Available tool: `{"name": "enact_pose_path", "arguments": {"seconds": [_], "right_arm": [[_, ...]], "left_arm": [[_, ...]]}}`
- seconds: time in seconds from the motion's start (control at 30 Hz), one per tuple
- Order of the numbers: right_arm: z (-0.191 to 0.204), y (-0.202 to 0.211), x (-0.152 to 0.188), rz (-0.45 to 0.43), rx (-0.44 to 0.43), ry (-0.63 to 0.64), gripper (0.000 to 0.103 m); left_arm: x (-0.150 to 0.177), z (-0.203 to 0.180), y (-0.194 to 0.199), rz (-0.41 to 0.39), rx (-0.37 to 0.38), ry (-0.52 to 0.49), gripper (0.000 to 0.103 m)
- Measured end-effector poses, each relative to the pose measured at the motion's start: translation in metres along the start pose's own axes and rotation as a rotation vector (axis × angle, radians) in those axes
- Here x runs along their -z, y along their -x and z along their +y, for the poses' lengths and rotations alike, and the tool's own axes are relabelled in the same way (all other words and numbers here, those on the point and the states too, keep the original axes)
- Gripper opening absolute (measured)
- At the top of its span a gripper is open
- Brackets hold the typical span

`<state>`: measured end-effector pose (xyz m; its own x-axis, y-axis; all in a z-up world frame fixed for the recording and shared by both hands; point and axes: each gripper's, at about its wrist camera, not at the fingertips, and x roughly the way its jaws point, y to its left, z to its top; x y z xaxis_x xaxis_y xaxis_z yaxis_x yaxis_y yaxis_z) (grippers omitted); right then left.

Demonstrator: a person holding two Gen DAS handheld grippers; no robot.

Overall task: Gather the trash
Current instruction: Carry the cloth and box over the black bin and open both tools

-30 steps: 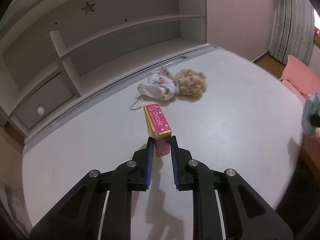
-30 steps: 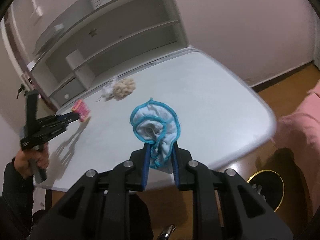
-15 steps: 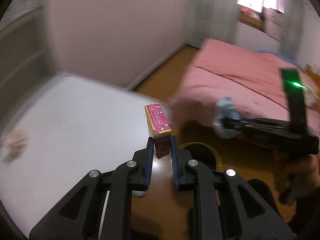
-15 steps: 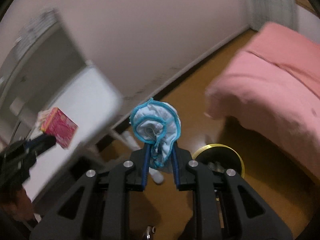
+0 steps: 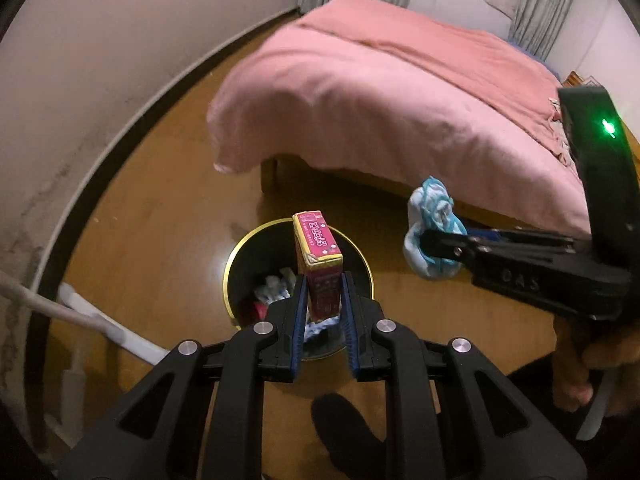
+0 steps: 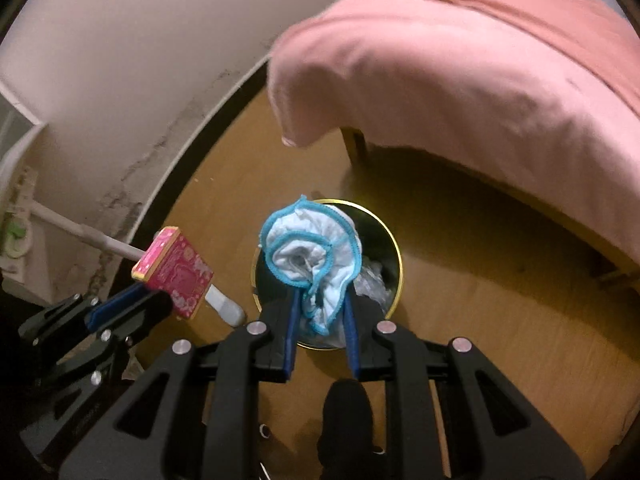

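The bed (image 5: 400,92) under its pink cover fills the left wrist view from 12 to 3 o'clock, and in the right wrist view it spans 12 to 3 o'clock as well. The wooden floor (image 5: 160,208) runs beneath it to the dark skirting along the wall at 9 to 11 o'clock.

The round black bin (image 5: 236,276), gold-rimmed, stands on the floor at the centre of both views; in the right wrist view its rim (image 6: 394,248) shows at centre right. Crumpled trash (image 5: 276,286) already lies inside it.

Your left gripper (image 5: 323,300) is clamped on a pink box (image 5: 320,264), held upright between the blue pads directly above the bin's opening. In the right wrist view the same box (image 6: 176,270) appears at 9 o'clock, left of the bin rim.

Your right gripper (image 6: 320,312) is clamped on a white cloth with blue edging (image 6: 312,256), bunched between the pads and hanging above the bin's mouth. In the left wrist view that cloth (image 5: 430,232) sits at 3 o'clock, to the right of the bin, with your right hand (image 5: 580,368) on the handle at 4 o'clock.

A white table leg (image 6: 100,240) slants across the floor at 9 o'clock in the right wrist view.
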<state>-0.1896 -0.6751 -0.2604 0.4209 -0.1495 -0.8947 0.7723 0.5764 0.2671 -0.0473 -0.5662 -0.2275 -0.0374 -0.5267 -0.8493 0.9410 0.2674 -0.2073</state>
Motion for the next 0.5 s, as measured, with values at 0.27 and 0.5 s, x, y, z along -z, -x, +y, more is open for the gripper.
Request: {"name": "enact_pose_path", "arguments": {"seconds": [0.27, 0.5], "right_arm": [[-0.014, -0.027, 0.002, 0.034, -0.021, -0.037, 0.02], [-0.018, -0.041, -0.002, 0.061, -0.047, -0.047, 0.02]], "left_arm": [[0.001, 0.002, -0.047, 0.059, 0.006, 0.029, 0.016], [-0.007, 0.006, -0.061, 0.062, 0.014, 0.032, 0.016]]}}
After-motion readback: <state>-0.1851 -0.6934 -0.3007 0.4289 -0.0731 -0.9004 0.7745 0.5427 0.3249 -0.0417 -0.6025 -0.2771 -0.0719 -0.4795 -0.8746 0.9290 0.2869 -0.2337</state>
